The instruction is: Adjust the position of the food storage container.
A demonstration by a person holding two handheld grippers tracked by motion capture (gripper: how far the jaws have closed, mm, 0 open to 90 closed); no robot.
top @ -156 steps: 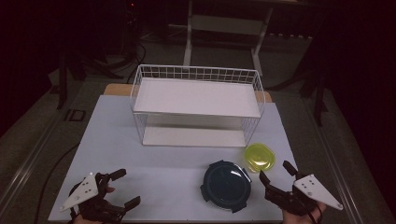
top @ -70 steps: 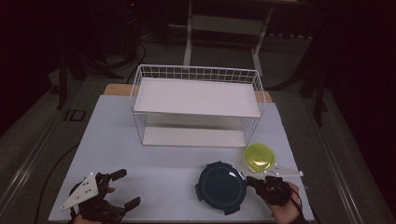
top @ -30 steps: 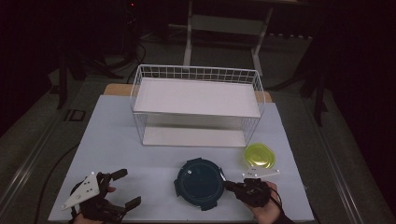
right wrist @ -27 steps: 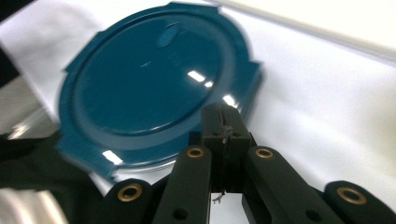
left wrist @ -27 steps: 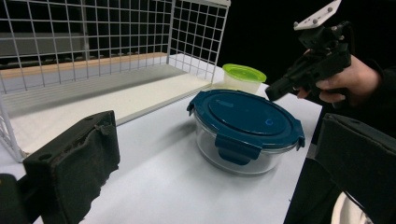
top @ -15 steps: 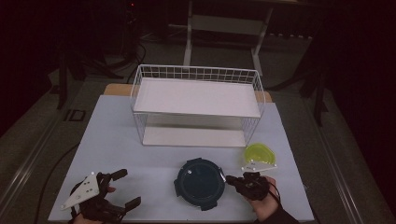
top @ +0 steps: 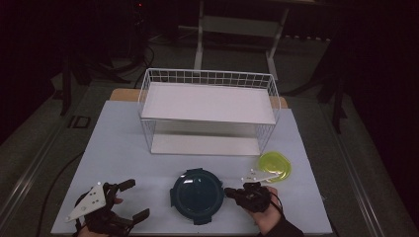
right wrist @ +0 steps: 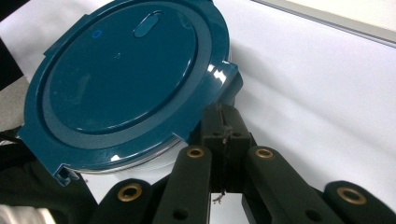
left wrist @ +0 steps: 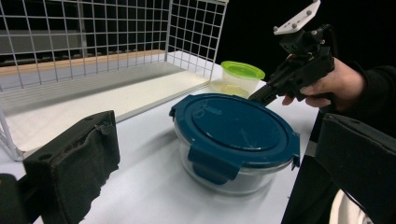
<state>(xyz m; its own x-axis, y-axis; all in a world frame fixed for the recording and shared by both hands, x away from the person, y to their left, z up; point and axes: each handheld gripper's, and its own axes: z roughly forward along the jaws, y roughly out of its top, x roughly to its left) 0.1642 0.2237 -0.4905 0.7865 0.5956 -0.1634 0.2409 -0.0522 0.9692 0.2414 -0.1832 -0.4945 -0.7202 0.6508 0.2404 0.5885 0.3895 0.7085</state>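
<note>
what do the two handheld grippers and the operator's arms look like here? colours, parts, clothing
Both the left gripper and the right gripper are black linkage bodies, each topped by a pale grey three-cornered plate with small holes. The right gripper's links carry brass-coloured pivot bushings; the left gripper's pads are worn black foam. A dark sleeve covers the right forearm.

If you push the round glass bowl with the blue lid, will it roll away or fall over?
Probably neither. The glass bowl sits low and wide on a flat base, so it should slide rather than tip or roll. Its clear walls look thick, so it is likely heavy for its size and could break if dropped. The blue lid looks stiff and glossy, perhaps slippery for the shut right gripper beside it.
</note>
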